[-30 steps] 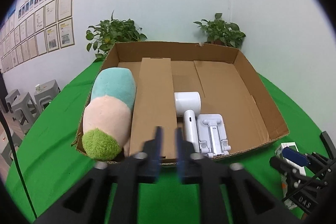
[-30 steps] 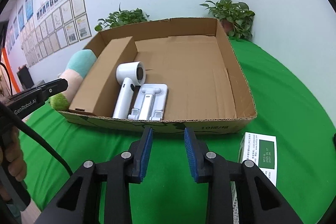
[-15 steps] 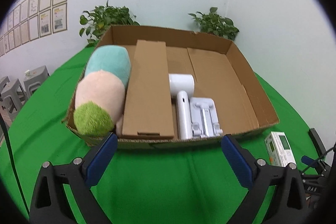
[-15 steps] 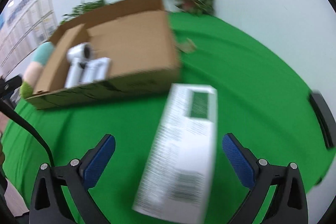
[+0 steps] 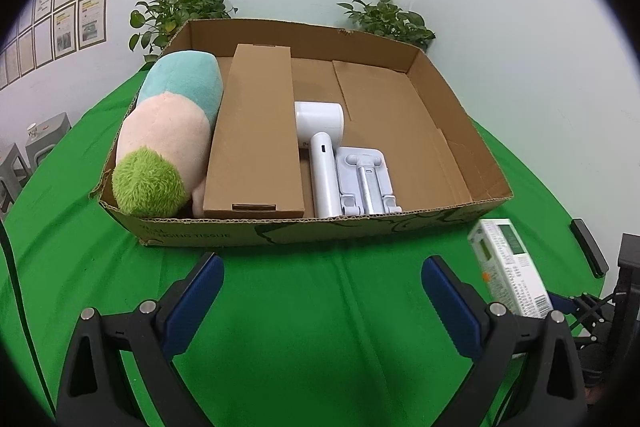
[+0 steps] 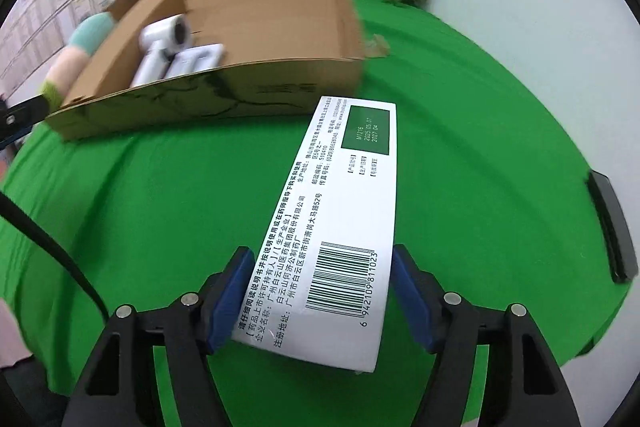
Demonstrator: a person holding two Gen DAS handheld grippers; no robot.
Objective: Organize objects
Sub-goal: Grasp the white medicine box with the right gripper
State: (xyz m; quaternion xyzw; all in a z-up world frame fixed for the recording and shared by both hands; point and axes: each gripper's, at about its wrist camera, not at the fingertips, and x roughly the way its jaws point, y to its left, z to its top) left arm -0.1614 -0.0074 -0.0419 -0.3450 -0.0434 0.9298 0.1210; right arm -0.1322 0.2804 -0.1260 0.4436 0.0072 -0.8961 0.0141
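Right hand-held gripper [image 6: 322,291] straddles the medicine box [image 6: 332,223], fingers wide; left hand-held gripper [image 5: 322,291] gapes level.

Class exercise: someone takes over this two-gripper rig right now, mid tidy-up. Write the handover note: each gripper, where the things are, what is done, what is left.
Left gripper: open, empty, hovering over the green cloth in front of the cardboard box.
Right gripper: open, fingers either side of the white medicine box; whether the pads touch cannot be told.
Done: plush toy, long brown carton, white hair dryer and white stand lie in the cardboard box.
Left: probably grip the medicine box, which lies on the cloth outside, and put it in the free right part.
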